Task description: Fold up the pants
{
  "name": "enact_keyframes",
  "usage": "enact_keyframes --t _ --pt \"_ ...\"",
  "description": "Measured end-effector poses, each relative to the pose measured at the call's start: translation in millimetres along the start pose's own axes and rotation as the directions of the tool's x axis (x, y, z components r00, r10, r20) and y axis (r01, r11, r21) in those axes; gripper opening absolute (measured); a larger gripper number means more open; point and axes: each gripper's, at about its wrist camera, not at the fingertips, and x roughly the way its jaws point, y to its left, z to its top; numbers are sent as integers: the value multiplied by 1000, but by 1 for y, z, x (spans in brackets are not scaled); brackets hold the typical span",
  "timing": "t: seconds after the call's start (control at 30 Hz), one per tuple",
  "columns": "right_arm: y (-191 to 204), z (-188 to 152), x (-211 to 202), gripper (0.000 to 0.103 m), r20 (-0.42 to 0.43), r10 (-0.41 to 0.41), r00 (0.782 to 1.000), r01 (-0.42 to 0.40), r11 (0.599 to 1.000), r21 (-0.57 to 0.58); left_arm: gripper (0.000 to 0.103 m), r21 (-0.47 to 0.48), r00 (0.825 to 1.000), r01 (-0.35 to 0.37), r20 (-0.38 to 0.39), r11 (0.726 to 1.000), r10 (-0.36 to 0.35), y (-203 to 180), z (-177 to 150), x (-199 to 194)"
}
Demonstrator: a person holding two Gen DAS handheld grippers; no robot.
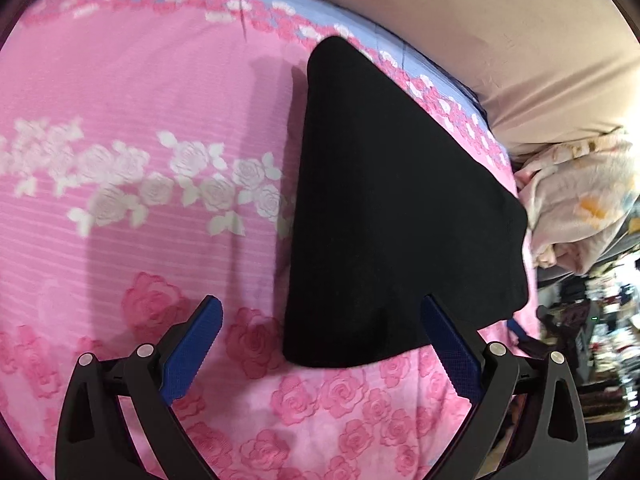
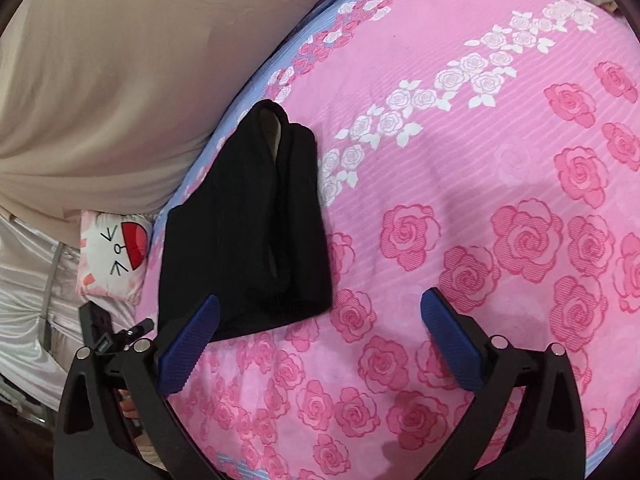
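Observation:
Black pants point(image 1: 384, 208) lie folded into a compact block on the pink rose bedsheet point(image 1: 140, 80), near the bed's edge. In the right wrist view the pants point(image 2: 240, 232) show stacked layers with an open fold at the far end. My left gripper point(image 1: 322, 320) is open and empty, hovering above the near edge of the pants. My right gripper point(image 2: 320, 320) is open and empty, hovering above the sheet point(image 2: 480, 160) with its left finger over the pants' near corner.
A beige cover point(image 1: 500, 20) hangs past the bed's blue-trimmed edge. A pale blanket point(image 1: 580, 200) lies bunched at the right. A small cartoon-face cushion point(image 2: 114, 252) and white satin fabric point(image 2: 24, 272) sit beside the bed. Cluttered dark shelves point(image 1: 600, 340) lie beyond.

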Motion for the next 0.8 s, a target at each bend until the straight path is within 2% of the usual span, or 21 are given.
enact_keyframes --t 0.23,0.37,0.47,0.57,0.67,0.77,0.8 --pt "4 21 21 98 -108 73 991 -73 997 10 97 55 998 39 -59 998 -36 -16 24 20" --pt "1 36 34 98 -181 140 973 -135 990 39 97 120 994 55 -102 991 -43 -31 39 35" --pt "10 42 50 98 -254 163 953 -166 986 11 97 152 992 56 -124 987 -37 -41 50 44" --pt "28 46 72 98 -331 207 921 -229 973 -31 97 164 987 67 -153 984 -42 -45 59 51" --pt "44 52 91 98 -380 207 901 -248 967 -62 97 152 981 102 -178 983 -75 -46 66 57" --pt "44 61 104 98 -402 330 854 -358 934 5 97 157 973 157 -197 975 -125 -44 71 59" --pt "45 63 108 98 -403 351 845 -377 926 17 97 165 972 162 -197 973 -128 -46 72 60"
